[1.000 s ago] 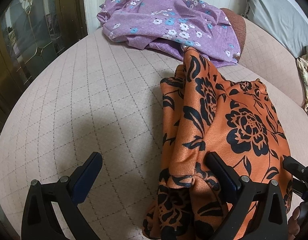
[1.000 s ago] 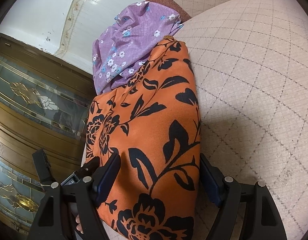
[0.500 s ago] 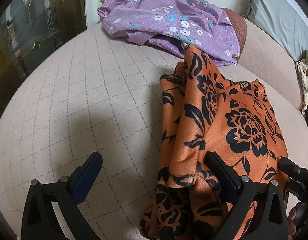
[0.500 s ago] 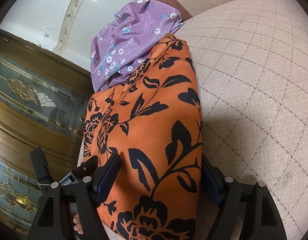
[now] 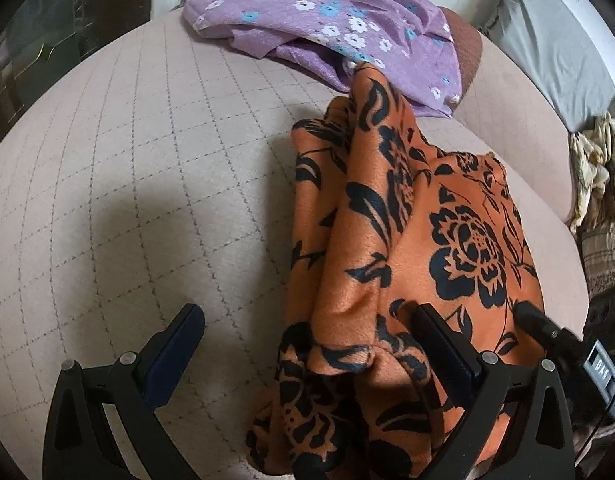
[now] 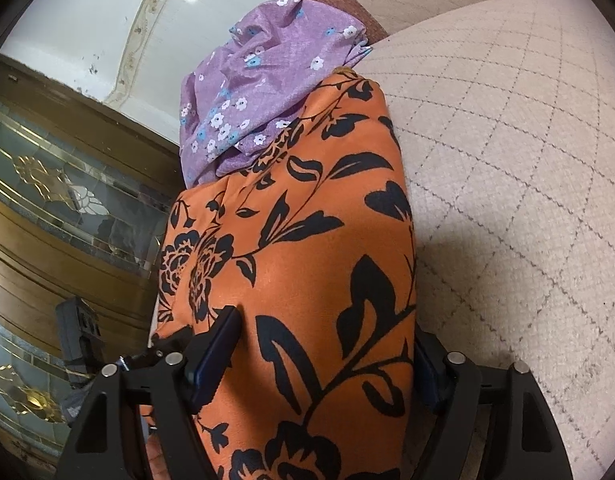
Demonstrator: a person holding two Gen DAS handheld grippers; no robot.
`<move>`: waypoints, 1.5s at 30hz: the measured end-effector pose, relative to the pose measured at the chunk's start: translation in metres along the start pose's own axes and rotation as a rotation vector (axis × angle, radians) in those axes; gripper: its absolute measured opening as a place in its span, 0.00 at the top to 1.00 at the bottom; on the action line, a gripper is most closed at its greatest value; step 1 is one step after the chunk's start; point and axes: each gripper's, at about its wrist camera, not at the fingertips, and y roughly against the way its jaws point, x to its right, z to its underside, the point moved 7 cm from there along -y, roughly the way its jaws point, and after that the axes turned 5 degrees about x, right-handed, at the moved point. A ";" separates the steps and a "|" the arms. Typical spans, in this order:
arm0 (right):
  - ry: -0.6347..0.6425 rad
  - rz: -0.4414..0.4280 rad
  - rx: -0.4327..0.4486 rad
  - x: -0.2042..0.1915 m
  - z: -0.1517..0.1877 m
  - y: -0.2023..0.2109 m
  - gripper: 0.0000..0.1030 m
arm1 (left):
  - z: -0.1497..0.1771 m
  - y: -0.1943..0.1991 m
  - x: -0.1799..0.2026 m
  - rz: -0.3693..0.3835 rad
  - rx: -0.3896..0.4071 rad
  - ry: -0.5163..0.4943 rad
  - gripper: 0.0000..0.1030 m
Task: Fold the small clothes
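step: mid-fold, orange garment [image 5: 407, 248] lying bunched on quilted cushion [image 5: 147, 180] | left hand-held gripper [image 5: 307, 340]: released, fingers spread wide astride near hem, likely ready to pinch | right hand-held gripper [image 6: 327, 360]: released, straddling cloth | purple garment [image 5: 327, 20]: ahead, waiting.

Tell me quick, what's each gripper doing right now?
Left gripper: open, jaws wide apart, orange floral garment bunched between them, not clamped.
Right gripper: open, jaws either side of the same garment, not pinching it.
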 end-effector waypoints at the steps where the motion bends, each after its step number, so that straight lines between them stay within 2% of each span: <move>1: 0.004 0.008 0.001 0.000 0.000 -0.001 0.28 | 0.000 -0.001 0.000 -0.003 0.000 0.002 0.00; 6: 0.039 0.053 0.010 -0.004 0.001 -0.005 0.40 | -0.003 -0.006 -0.001 -0.015 0.014 0.005 0.00; 10: 0.059 0.085 0.027 -0.008 0.001 -0.005 0.49 | -0.014 -0.012 0.007 0.038 0.065 0.008 0.00; 11: 0.064 0.091 0.032 -0.009 0.000 -0.004 0.53 | -0.016 -0.013 0.012 0.061 0.072 0.005 0.10; 12: 0.077 0.096 0.038 -0.013 0.000 -0.002 0.55 | -0.017 -0.013 0.017 0.093 0.076 0.009 0.36; 13: 0.094 0.102 0.043 -0.016 -0.001 0.001 0.59 | -0.016 -0.013 0.024 0.147 0.066 0.024 0.50; 14: 0.113 0.108 0.049 -0.021 -0.002 0.004 0.61 | -0.015 -0.012 0.027 0.152 0.067 0.035 0.52; 16: 0.131 0.105 0.062 -0.032 -0.004 0.013 0.62 | -0.014 -0.008 0.031 0.109 0.100 -0.004 0.57; 18: 0.145 0.092 0.073 -0.042 -0.007 0.023 0.64 | -0.013 -0.003 0.034 0.128 0.112 0.015 0.67; 22: 0.193 0.112 0.102 -0.053 -0.006 0.047 0.65 | -0.001 0.005 0.044 0.180 0.080 0.036 0.70; 24: 0.170 0.106 0.109 -0.047 -0.004 0.063 0.65 | 0.013 0.013 0.060 0.176 0.074 -0.007 0.70; 26: 0.140 0.103 0.113 -0.033 0.001 0.087 0.65 | 0.036 0.023 0.080 0.164 0.062 -0.069 0.70; 30: 0.106 0.123 0.104 0.000 0.023 0.134 0.65 | 0.081 0.031 0.119 0.186 0.006 -0.112 0.70; 32: 0.082 0.134 0.112 0.023 0.039 0.165 0.65 | 0.113 0.039 0.145 0.162 0.016 -0.199 0.70; 34: 0.051 0.144 0.110 0.044 0.051 0.184 0.65 | 0.126 0.040 0.165 0.105 0.058 -0.289 0.69; 36: 0.028 0.175 0.083 0.068 0.063 0.190 0.64 | 0.129 0.042 0.176 0.047 0.094 -0.351 0.66; 38: -0.007 0.228 0.058 0.087 0.068 0.188 0.46 | 0.125 0.043 0.170 0.053 0.065 -0.308 0.60; 40: -0.048 0.241 0.045 0.096 0.068 0.192 0.43 | 0.121 0.051 0.158 0.077 0.045 -0.256 0.60; 43: -0.002 0.263 0.101 0.089 0.056 0.218 0.43 | 0.115 0.080 0.139 0.064 0.090 -0.239 0.60; 45: 0.044 0.284 0.179 0.081 0.040 0.243 0.42 | 0.107 0.095 0.134 0.031 0.145 -0.252 0.53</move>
